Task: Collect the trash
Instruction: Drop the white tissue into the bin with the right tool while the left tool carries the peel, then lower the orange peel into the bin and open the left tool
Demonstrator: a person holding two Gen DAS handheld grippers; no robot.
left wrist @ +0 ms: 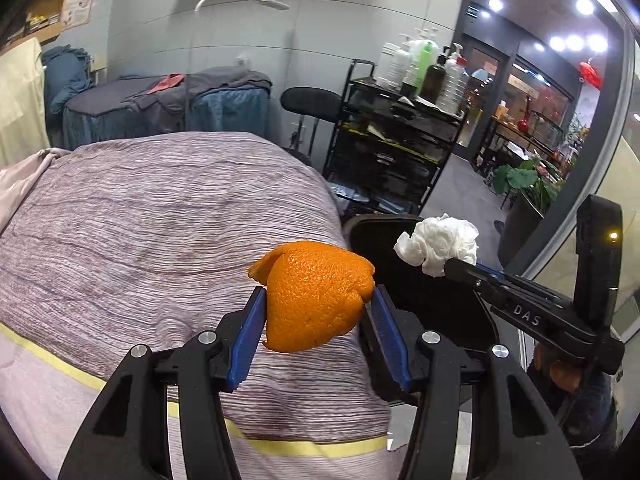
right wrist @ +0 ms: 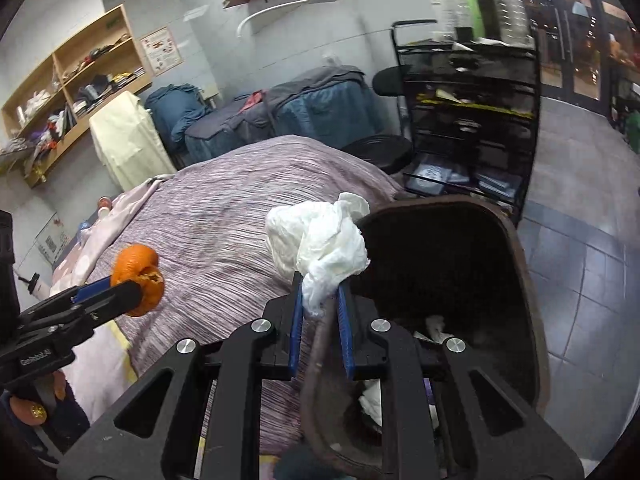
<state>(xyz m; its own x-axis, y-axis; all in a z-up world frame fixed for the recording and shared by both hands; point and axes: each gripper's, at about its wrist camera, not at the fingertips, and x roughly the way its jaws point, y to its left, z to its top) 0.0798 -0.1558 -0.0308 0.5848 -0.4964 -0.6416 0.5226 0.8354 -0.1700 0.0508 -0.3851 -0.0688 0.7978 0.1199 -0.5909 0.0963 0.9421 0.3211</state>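
Observation:
My left gripper (left wrist: 318, 296) is shut on a piece of orange peel (left wrist: 316, 296), held above the striped bed cover near the bed's right edge. In the right wrist view the same peel (right wrist: 138, 276) shows at the left, in the left gripper (right wrist: 138, 286). My right gripper (right wrist: 319, 282) is shut on a crumpled white tissue (right wrist: 320, 240), which hangs over the near left rim of a dark brown trash bin (right wrist: 520, 240). The bin holds some white paper scraps. From the left wrist view the tissue (left wrist: 438, 244) and right gripper (left wrist: 454, 264) hover over the bin (left wrist: 360, 228).
A bed with a purple striped cover (left wrist: 160, 240) fills the left. A black wire cart (right wrist: 468, 92) with bottles stands behind the bin, beside a black stool (right wrist: 378, 150). Tiled floor (right wrist: 580, 260) lies to the right. Covered furniture and wooden shelves (right wrist: 72, 92) line the back wall.

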